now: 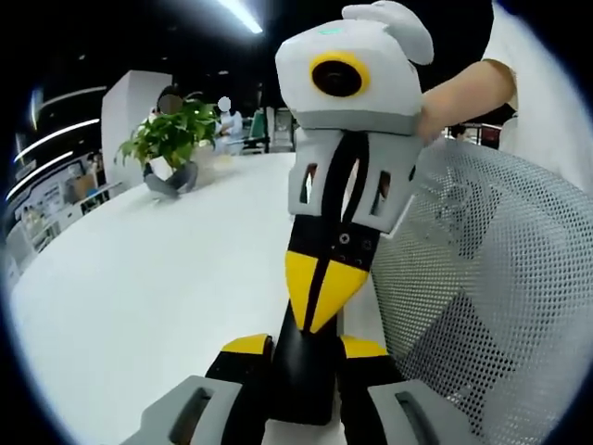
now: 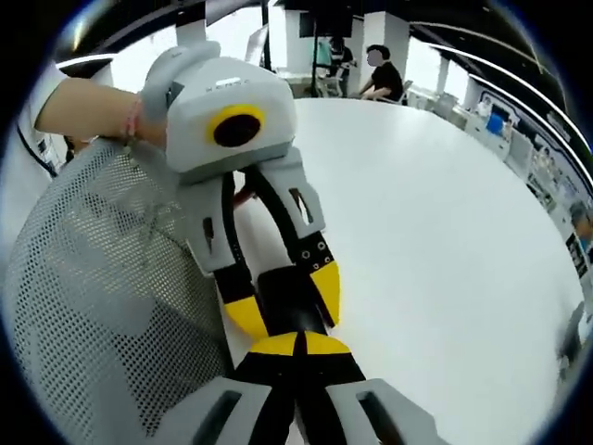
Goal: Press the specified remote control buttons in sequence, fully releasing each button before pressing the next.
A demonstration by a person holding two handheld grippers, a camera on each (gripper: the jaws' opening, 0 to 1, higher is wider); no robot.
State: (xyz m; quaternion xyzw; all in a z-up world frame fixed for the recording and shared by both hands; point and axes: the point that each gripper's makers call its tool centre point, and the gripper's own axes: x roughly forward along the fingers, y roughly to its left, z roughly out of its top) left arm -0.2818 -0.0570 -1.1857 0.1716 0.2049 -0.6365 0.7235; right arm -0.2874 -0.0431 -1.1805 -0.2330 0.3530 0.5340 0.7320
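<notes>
My left gripper (image 1: 304, 349) is shut on a black remote control (image 1: 301, 380), which stands between its yellow-tipped jaws, seen end-on. From above, my right gripper (image 1: 320, 295) points down with its yellow jaws shut together, their tip at the remote's upper end; I cannot tell if it touches. In the right gripper view my right gripper (image 2: 298, 345) has its shut jaws aimed at the remote (image 2: 289, 295), held in the left gripper (image 2: 285, 306). The remote's buttons are hidden.
A broad white table (image 1: 139, 278) lies under both grippers. A grey mesh chair back (image 1: 500, 278) stands close beside them. A potted plant (image 1: 171, 139) sits on the table's far side. A person's hand (image 1: 463, 93) holds the right gripper. People (image 2: 380, 74) sit far back.
</notes>
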